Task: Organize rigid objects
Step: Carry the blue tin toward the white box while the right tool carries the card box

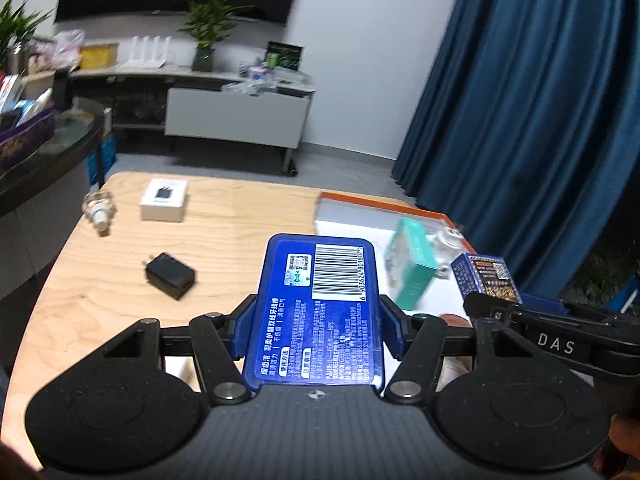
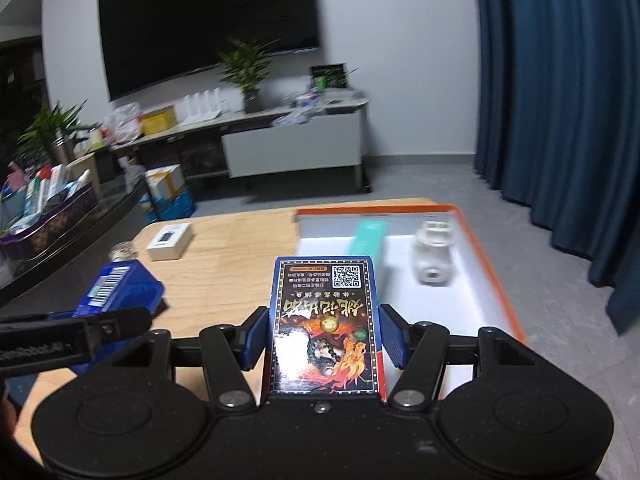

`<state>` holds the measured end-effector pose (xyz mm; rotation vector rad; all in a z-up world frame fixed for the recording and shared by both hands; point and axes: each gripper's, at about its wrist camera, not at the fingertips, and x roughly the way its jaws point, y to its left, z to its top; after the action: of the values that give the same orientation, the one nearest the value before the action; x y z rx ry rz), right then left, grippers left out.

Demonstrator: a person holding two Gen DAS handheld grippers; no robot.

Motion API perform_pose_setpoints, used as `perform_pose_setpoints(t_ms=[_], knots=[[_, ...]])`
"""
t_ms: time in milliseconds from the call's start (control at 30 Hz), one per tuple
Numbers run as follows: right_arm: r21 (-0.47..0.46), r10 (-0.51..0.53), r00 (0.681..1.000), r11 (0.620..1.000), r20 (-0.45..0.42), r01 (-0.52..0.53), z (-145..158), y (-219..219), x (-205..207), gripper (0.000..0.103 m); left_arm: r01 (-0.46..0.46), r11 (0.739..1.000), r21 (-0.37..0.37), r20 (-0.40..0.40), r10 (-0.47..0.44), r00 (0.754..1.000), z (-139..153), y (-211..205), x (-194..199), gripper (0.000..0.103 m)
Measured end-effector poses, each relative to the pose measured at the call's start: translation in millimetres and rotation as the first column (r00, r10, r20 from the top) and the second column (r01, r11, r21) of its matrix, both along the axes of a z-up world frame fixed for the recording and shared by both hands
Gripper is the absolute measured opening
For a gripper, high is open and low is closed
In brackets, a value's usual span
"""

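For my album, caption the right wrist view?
Right gripper carries a card box toward the orange-rimmed tray.

Wall TV, blue curtain, plant on sideboard.

Two grippers: the left gripper and the right gripper. One blue case, one card box, one white box, one black charger, one orange-rimmed tray.

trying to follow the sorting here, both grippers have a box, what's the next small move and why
Probably carry the right gripper forward and lower its card box into the bare near part of the orange-rimmed tray. The tray lies just ahead, holding only a teal box and a white part. The left gripper, gripping the blue box, could follow.
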<state>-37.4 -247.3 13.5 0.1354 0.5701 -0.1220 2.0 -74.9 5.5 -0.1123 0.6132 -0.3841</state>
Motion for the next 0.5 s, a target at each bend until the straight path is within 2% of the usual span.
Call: perform_pose_setpoints(t_ms=[300, 500], knots=[[-0.013, -0.107, 0.992, 0.994, 0.064, 0.108, 4, -46, -46, 0.071, 0.084, 0.996, 0.010, 0.032, -0.085, 0.996, 2, -46, -10, 0.062], [-0.016, -0.132, 0.988, 0.991, 0.084, 0.133, 10, -64, -54, 0.071, 0.092, 0.996, -0.010, 0.051, -0.092, 0.994, 9, -66, 1, 0.062]])
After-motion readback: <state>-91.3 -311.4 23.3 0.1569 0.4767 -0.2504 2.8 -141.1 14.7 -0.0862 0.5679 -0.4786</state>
